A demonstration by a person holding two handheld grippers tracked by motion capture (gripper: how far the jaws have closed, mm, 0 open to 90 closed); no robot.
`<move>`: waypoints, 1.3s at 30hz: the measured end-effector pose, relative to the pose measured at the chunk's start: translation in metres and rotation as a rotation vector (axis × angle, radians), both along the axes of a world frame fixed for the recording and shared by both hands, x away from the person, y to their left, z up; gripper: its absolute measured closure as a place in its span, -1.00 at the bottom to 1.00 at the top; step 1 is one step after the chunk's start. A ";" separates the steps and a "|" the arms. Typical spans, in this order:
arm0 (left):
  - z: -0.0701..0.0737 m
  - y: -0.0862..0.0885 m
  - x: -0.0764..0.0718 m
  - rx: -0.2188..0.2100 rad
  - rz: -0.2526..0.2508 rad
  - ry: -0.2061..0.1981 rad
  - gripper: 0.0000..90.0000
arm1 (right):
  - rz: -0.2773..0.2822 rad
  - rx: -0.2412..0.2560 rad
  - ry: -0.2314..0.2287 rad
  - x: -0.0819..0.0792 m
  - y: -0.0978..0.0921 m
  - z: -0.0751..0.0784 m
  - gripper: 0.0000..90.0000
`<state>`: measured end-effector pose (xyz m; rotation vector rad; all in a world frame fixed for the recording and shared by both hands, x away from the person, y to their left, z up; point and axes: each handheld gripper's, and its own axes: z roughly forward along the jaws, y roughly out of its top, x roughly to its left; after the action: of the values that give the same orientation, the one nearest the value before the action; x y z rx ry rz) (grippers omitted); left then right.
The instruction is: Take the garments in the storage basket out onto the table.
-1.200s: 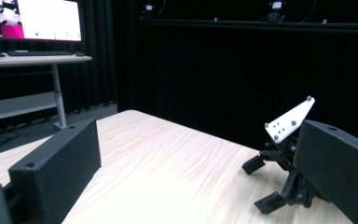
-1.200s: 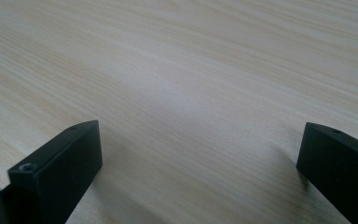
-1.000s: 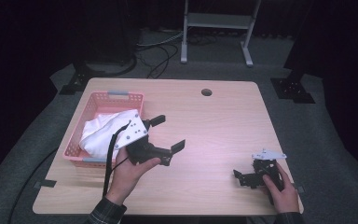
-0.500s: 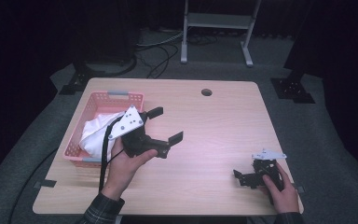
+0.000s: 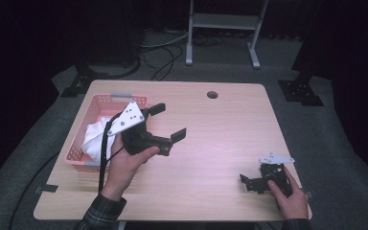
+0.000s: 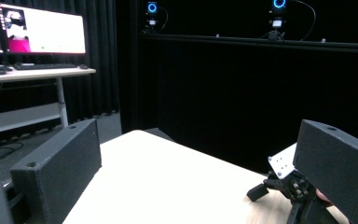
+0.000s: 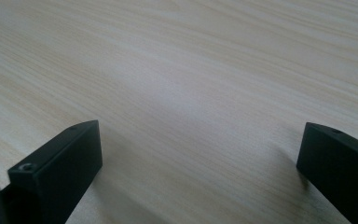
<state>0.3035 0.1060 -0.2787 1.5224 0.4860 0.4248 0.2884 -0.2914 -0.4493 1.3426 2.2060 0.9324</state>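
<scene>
We held both grippers' fingers spread and empty, the left gripper (image 5: 167, 122) beside the soft, light white cloth (image 5: 96, 136) in the pink plastic basket (image 5: 106, 99), best pinched at a raised fold, the right gripper (image 5: 249, 182) low over the pale wooden surface (image 5: 220, 129).

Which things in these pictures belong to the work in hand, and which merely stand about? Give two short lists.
In the work:
left gripper, jaws open, lifted beside the basket
right gripper, jaws open, low over the table
pink basket
white cloth inside it

Standing about:
table hole
metal stand behind
monitor
</scene>
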 end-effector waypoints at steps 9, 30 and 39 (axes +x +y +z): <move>0.013 0.002 0.005 0.019 -0.015 0.024 -1.00 | -0.011 0.001 0.000 0.000 0.001 0.000 -1.00; 0.011 0.033 0.020 0.066 0.049 0.029 -1.00 | -0.019 0.002 0.000 0.000 0.001 0.000 -1.00; 0.004 0.059 0.029 0.099 0.141 0.056 -1.00 | -0.020 0.002 -0.001 0.000 0.001 0.000 -1.00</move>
<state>0.3323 0.1650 -0.2747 1.6042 0.6259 0.5231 0.2887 -0.2906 -0.4494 1.3622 2.1881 0.9283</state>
